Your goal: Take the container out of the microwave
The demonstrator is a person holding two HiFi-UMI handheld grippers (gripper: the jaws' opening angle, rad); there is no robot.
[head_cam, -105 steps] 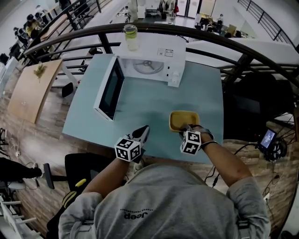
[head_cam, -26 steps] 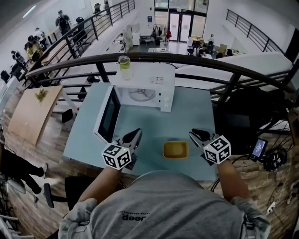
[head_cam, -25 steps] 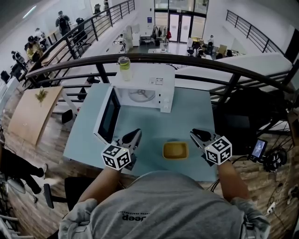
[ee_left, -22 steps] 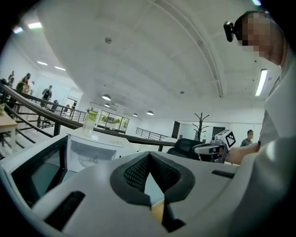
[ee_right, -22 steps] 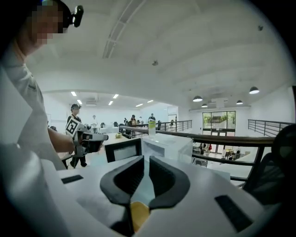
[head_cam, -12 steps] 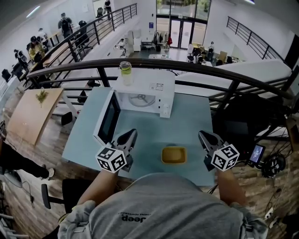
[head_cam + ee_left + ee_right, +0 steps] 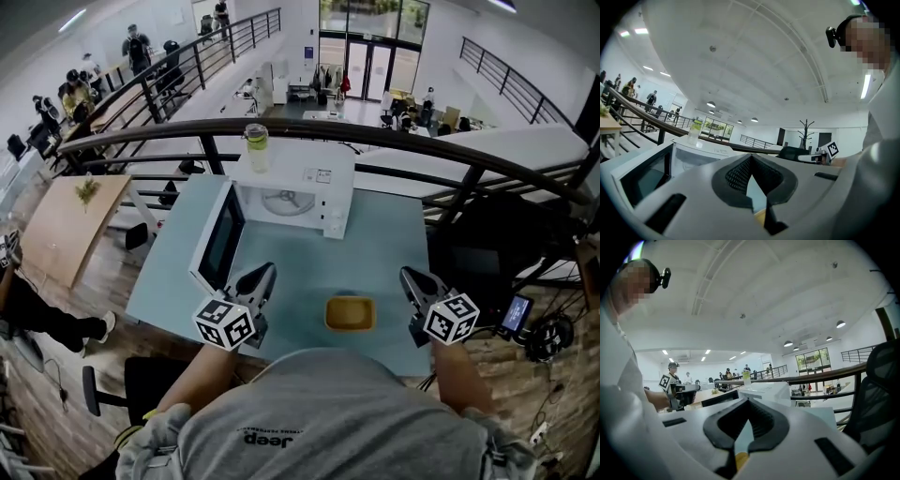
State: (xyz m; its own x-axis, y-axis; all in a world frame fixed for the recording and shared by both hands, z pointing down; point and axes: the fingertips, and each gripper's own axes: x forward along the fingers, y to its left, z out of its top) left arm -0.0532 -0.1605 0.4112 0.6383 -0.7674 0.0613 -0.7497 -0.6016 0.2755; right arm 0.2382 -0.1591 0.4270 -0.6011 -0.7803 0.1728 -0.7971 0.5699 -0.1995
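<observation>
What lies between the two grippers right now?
The yellow container, on the table, apart from left gripper and right gripper; the head view shows it.

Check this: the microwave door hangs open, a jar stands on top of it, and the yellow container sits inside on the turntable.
One thing is wrong. The yellow container sits on the table in front of the microwave, between the left gripper and the right gripper, not inside; the head view shows it. The door is open and the jar stands on top.

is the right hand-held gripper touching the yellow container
Apart. The head view shows bare table between the right hand-held gripper and the yellow container.
</observation>
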